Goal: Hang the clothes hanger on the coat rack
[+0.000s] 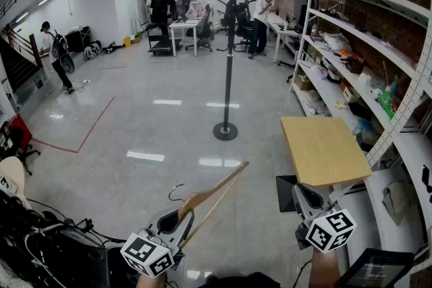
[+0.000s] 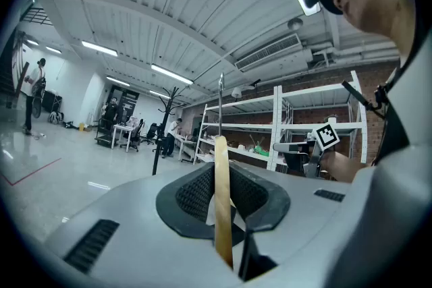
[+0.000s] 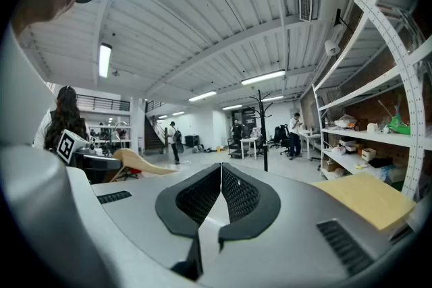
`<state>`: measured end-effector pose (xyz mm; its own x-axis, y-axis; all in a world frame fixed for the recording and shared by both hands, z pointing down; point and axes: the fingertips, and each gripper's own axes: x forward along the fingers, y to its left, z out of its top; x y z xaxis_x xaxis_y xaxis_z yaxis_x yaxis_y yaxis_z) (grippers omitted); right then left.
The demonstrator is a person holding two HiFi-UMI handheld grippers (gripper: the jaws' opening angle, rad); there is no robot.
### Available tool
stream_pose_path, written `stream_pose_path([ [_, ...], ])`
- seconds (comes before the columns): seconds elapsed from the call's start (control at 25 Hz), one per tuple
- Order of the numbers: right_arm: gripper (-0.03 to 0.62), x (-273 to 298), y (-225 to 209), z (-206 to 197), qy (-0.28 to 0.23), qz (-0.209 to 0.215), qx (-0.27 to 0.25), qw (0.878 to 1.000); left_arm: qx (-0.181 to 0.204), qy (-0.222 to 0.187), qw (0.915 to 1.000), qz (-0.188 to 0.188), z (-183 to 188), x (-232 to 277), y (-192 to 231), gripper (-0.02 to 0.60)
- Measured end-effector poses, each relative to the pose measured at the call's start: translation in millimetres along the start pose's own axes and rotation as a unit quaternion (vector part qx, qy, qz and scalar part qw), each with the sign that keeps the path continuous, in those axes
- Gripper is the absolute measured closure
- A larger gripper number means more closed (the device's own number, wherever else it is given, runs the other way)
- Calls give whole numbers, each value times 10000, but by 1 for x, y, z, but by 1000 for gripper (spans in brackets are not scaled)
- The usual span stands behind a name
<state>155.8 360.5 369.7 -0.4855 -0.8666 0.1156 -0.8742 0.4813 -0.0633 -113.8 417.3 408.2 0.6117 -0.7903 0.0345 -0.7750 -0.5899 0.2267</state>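
A wooden clothes hanger (image 1: 212, 193) with a metal hook (image 1: 177, 189) is clamped in my left gripper (image 1: 181, 218) near the bottom of the head view. Seen from the left gripper view, the hanger (image 2: 221, 206) stands edge-on between the black pads, its hook wire (image 2: 221, 92) rising above. My right gripper (image 1: 305, 201) hovers to the right, shut with nothing in it; its pads (image 3: 221, 195) meet in the right gripper view. The black coat rack (image 1: 228, 50) stands far ahead on the grey floor, its round base (image 1: 225, 131) well beyond both grippers. It also shows as the coat rack (image 3: 264, 128).
White metal shelving (image 1: 378, 57) full of items lines the right wall. A tan board (image 1: 324, 148) rests on its lower shelf near my right gripper. Cables and dark gear (image 1: 47, 246) crowd the lower left. People (image 1: 160, 7) and desks (image 1: 182, 27) occupy the far end.
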Motion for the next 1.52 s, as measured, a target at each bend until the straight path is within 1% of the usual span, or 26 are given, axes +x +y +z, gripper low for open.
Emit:
stream_pose_path([
  [0.16, 586, 18, -1, 2, 7, -43, 47, 10000, -20, 37, 10000, 9, 6, 9, 21, 529],
  [0.4, 586, 60, -24, 3, -27, 15, 65, 10000, -23, 70, 10000, 36, 10, 44, 45, 529],
  [0.6, 586, 107, -60, 10, -134, 196, 129, 9996, 90, 67, 9999, 85, 23, 95, 63, 529],
  [0.8, 586, 156, -105, 26, -234, 388, 136, 9989, 174, 69, 9997, 142, 41, 156, 81, 529],
  [1.0, 586, 196, -141, 40, -346, 573, 134, 9977, 111, 4, 9998, 180, 57, 203, 100, 529],
  [1.2, 586, 237, -172, 41, -298, 580, 247, 9976, 115, 107, 9996, 234, 63, 243, 122, 529],
  [1.32, 586, 269, -187, 40, -225, 594, 220, 9977, 92, 134, 9997, 159, 64, 273, 140, 529],
  [1.52, 586, 331, -217, 39, -89, 419, 205, 9989, 61, 44, 10000, 8, 68, 326, 185, 529],
])
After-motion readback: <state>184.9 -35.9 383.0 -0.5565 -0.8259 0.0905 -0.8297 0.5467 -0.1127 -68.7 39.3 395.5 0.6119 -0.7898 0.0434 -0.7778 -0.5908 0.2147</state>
